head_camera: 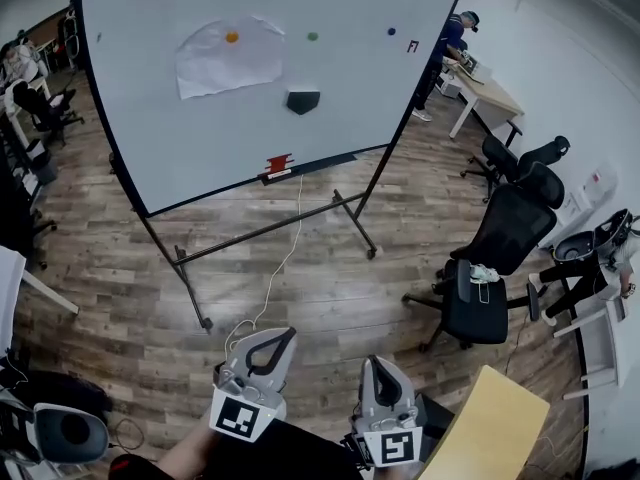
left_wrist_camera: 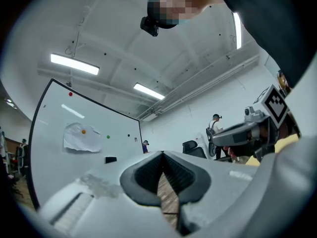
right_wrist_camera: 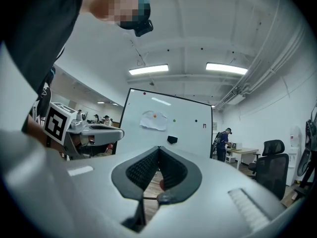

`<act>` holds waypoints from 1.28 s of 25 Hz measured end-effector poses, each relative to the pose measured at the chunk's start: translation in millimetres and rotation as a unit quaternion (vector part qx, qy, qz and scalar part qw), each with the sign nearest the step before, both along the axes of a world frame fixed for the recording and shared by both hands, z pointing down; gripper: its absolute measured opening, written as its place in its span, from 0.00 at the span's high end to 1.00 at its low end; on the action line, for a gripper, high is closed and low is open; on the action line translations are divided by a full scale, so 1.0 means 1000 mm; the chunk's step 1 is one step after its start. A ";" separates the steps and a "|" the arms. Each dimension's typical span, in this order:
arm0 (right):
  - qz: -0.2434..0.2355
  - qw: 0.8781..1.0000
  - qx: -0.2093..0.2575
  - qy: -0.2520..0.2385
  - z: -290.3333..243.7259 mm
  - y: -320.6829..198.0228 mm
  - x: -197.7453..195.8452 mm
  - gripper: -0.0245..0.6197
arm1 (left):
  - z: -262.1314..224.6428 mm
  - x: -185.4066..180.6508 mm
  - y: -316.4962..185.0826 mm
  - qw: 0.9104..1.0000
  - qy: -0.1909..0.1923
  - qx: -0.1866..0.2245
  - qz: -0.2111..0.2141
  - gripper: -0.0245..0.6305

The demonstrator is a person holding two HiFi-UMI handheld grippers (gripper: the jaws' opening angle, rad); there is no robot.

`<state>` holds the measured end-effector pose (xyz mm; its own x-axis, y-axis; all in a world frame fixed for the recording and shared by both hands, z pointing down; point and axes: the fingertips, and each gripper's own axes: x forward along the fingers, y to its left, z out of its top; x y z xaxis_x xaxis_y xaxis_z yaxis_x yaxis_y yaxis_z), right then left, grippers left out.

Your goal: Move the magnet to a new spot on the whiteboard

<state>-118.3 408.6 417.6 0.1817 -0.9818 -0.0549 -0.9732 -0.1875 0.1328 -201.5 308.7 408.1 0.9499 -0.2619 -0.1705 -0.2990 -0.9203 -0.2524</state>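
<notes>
The whiteboard (head_camera: 180, 138) stands on a wheeled frame a few steps ahead. An orange magnet (head_camera: 232, 37) pins a crumpled sheet of paper (head_camera: 225, 58) to it. A green magnet (head_camera: 313, 37) and a blue magnet (head_camera: 391, 31) sit further right, and a black eraser (head_camera: 303, 101) below them. My left gripper (head_camera: 262, 353) and right gripper (head_camera: 385, 378) hang low, close to my body and far from the board. Both are shut with nothing held. The board also shows beyond the left gripper (left_wrist_camera: 162, 155) and beyond the right gripper (right_wrist_camera: 159, 148), with the orange magnet (right_wrist_camera: 154, 115) small in the distance.
A red item (head_camera: 278, 163) rests on the board's tray, and a white cable (head_camera: 280, 263) trails from it across the wooden floor. Black office chairs (head_camera: 500, 248) stand to the right. A yellow tabletop (head_camera: 490, 430) is at my lower right. A person (head_camera: 450, 43) works at a far desk.
</notes>
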 end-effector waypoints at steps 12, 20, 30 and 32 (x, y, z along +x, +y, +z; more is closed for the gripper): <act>0.020 1.000 0.008 0.013 -0.008 -0.082 0.056 0.96 | -0.002 0.069 -0.085 0.999 -0.002 0.009 0.035 0.96; -0.001 1.000 0.009 0.010 -0.009 -0.121 0.062 0.96 | 0.002 0.070 -0.120 1.000 -0.017 -0.009 0.021 0.96; -0.085 0.996 0.019 0.022 -0.008 -0.187 0.062 0.96 | -0.001 0.059 -0.163 0.999 -0.019 0.008 -0.035 0.96; -0.103 0.994 0.008 0.038 -0.002 -0.204 0.069 0.96 | 0.000 0.064 -0.174 0.998 -0.029 0.023 -0.051 0.96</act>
<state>-49.8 204.2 415.5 -0.0289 -0.9966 -0.0768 -0.9784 0.0124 0.2063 -137.1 134.8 407.7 0.9272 -0.3514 -0.1299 -0.3746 -0.8723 -0.3142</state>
